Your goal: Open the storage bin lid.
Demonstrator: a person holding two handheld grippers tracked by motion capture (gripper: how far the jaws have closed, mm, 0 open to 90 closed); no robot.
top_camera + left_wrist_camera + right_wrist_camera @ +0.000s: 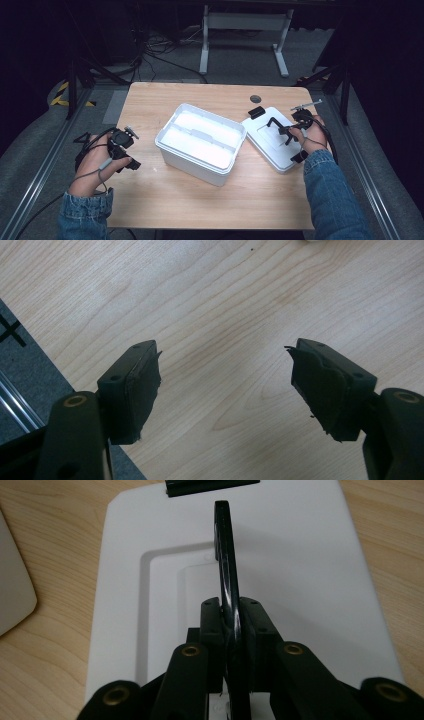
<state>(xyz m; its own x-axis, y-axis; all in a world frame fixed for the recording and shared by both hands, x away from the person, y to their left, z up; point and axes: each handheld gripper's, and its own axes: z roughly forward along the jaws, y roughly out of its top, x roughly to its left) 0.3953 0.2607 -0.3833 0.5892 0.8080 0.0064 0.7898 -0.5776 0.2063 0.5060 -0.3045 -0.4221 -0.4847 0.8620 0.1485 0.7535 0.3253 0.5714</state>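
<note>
A white open box [200, 142] stands mid-table with a white tray inside. Its lid [267, 145] lies flat to the right, with a black clip [256, 112] at its far edge. My right gripper [286, 131] is over the lid, shut on the lid's upright black handle [275, 121]. The right gripper view shows the thin handle [226, 555] pinched between my right gripper's [231, 615] jaws above the lid [310, 570]. At the left edge of the table, my left gripper [131, 164] stands open. In its own view, the left gripper [225, 385] has only bare wood between its jaws.
The wooden table [200, 200] has a round cable hole [255, 98] near its far edge. A corner of the box [12, 590] lies left of the lid. On the floor beyond the table are a white stand [245, 30] and cables [160, 50].
</note>
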